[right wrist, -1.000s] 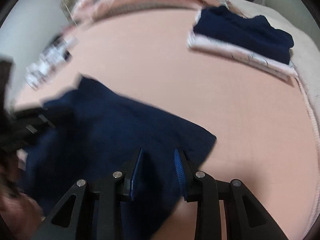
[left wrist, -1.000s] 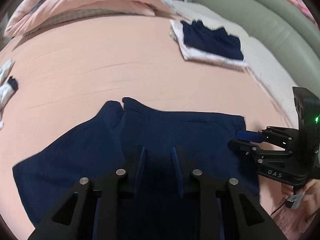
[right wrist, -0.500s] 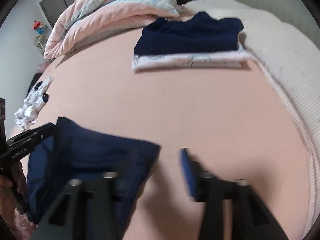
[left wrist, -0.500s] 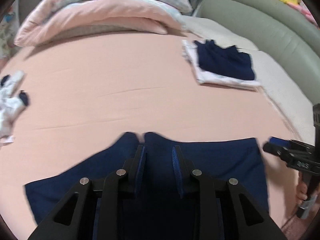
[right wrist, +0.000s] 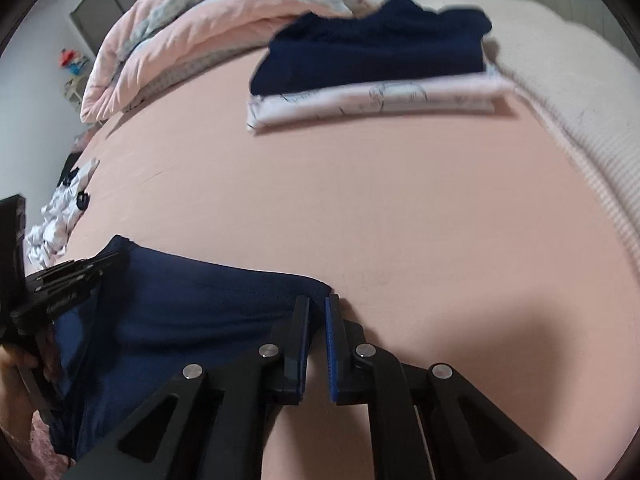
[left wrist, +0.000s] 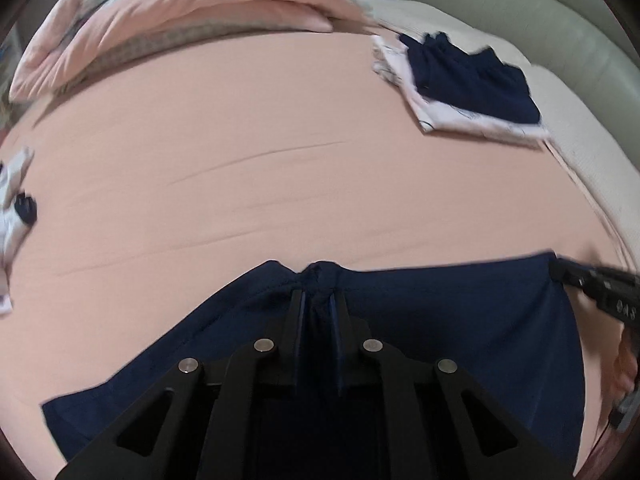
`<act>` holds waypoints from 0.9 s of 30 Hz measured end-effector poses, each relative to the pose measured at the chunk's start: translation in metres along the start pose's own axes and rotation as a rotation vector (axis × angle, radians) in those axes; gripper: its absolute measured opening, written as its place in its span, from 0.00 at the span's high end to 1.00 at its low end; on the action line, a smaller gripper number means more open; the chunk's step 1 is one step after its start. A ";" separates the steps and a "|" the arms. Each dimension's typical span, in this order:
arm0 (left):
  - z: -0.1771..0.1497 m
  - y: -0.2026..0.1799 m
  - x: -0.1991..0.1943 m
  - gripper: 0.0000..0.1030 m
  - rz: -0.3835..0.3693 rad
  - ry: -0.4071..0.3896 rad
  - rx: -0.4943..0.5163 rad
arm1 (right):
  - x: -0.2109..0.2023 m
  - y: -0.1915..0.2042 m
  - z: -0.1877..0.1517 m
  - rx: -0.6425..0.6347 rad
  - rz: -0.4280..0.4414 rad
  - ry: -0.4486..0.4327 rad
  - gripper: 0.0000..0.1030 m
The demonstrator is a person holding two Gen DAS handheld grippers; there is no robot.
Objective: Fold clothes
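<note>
Grippers clamp navy fabric garment [left wrist: 440,320] at far edge: left gripper [left wrist: 318,304] mid-edge, right gripper [right wrist: 317,312] corner, likely keeping it taut to fold on pink bed [left wrist: 240,140].

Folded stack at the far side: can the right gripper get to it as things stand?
Probably not yet: the right gripper is shut on the navy shorts. The pink sheet between it and the folded stack lies bare.

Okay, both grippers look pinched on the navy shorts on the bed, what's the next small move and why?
Probably lift both grippers together and carry the far edge toward you to fold it. The left gripper pinches the navy shorts at the crotch notch, the right gripper is shut on the far corner, and the cloth between them lies flat on the pink sheet.
</note>
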State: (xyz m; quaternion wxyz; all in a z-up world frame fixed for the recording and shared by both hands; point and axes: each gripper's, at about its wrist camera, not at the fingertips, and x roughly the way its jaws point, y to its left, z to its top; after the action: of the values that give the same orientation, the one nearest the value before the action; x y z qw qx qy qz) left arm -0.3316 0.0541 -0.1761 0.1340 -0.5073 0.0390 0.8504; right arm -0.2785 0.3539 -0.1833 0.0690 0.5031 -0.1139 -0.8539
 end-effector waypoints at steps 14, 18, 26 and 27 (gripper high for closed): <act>-0.107 -0.060 -0.092 0.72 -0.040 -0.057 0.157 | -0.067 0.087 -0.087 -0.149 0.036 0.045 0.75; -0.142 -0.060 -0.085 0.71 0.111 0.020 0.235 | -0.049 0.110 -0.127 -0.267 -0.020 0.127 0.75; -0.158 -0.041 -0.123 0.71 0.013 -0.050 0.027 | -0.080 0.102 -0.145 -0.153 -0.012 0.047 0.75; -0.161 -0.044 -0.124 0.71 0.010 -0.050 0.022 | -0.078 0.107 -0.148 -0.170 -0.015 0.056 0.75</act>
State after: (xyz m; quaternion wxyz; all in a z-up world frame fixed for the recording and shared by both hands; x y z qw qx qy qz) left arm -0.1270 0.0408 -0.1418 0.1362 -0.4842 0.0474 0.8630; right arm -0.1108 0.2503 -0.1585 0.1082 0.5198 -0.0355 -0.8467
